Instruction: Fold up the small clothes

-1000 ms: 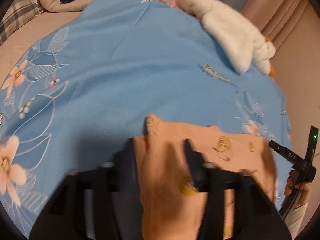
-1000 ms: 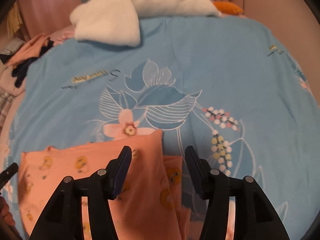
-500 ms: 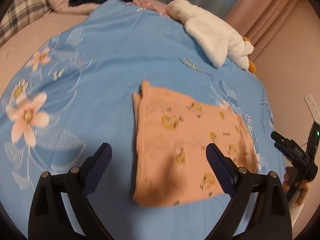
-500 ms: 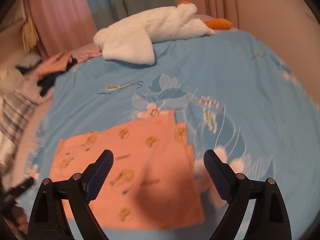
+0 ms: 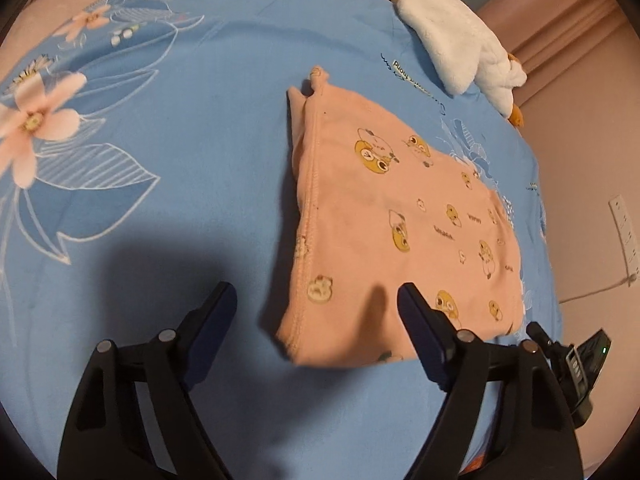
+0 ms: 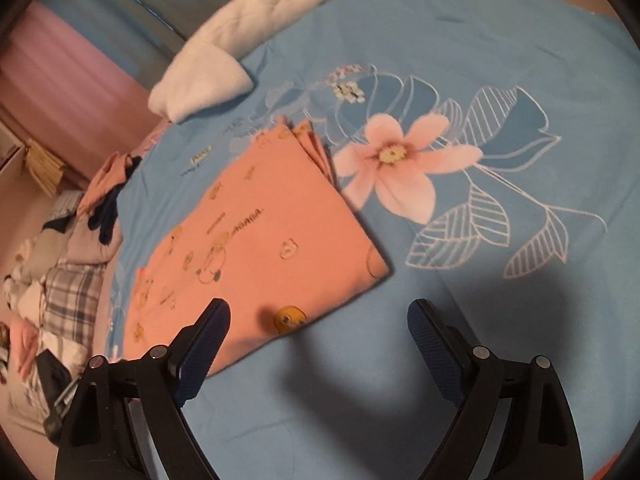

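Observation:
A small peach garment (image 5: 400, 220) with yellow cartoon prints lies folded flat on the blue floral bedspread (image 5: 180, 140). It also shows in the right wrist view (image 6: 248, 248). My left gripper (image 5: 316, 300) is open and empty, held just above the garment's near left corner. My right gripper (image 6: 316, 316) is open and empty, above the garment's near right corner. The right gripper's body shows at the edge of the left wrist view (image 5: 576, 364).
A white plush goose (image 5: 452, 36) lies at the far edge of the bed; it also shows in the right wrist view (image 6: 224, 60). A pile of other clothes (image 6: 60, 264) sits at the left. A wall socket (image 5: 624, 232) is on the right wall.
Both grippers have let go of the garment, opened wide and pulled back. The garment now lies folded flat on the bedspread.

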{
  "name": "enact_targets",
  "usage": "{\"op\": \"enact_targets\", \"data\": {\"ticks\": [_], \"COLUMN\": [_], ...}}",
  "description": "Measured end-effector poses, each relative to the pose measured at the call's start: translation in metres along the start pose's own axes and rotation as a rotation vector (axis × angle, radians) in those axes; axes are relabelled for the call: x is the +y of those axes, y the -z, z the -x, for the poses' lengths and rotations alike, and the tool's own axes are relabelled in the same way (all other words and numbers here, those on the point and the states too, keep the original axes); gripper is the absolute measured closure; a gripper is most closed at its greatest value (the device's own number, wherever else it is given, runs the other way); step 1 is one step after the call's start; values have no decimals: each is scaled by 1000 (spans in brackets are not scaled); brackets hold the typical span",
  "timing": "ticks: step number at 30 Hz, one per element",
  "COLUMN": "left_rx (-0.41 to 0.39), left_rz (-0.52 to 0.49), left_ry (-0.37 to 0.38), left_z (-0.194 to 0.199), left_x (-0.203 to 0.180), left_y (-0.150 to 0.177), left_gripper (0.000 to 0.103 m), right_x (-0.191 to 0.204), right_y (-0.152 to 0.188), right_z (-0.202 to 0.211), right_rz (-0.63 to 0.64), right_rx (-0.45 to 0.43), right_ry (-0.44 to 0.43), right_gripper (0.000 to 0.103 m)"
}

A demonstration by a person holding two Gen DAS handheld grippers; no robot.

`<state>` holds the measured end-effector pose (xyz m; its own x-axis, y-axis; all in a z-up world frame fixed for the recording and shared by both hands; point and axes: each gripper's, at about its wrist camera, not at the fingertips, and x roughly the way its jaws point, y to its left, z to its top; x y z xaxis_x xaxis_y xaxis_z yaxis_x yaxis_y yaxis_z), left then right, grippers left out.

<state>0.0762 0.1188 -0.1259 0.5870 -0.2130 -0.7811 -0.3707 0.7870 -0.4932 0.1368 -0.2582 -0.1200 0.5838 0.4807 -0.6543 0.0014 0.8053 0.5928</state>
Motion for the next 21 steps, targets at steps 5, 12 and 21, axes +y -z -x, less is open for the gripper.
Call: {"op": "enact_targets", "data": {"ticks": [5, 12, 21], "left_rx": [-1, 44, 24], "left_rz": [17, 55, 20], "left_ry": [53, 103, 84], "left_z": [-12, -29, 3], "left_x": [-1, -9, -28], "left_y": [-11, -20, -2], "left_gripper": [30, 84, 94], "right_x": [8, 21, 29], "right_y": [-4, -23, -22], "right_z": [-18, -51, 1], "right_rz": [-25, -32, -8], "right_rx": [-16, 10, -54], "right_ry": [-68, -105, -163], "right_gripper": [15, 72, 94]}}
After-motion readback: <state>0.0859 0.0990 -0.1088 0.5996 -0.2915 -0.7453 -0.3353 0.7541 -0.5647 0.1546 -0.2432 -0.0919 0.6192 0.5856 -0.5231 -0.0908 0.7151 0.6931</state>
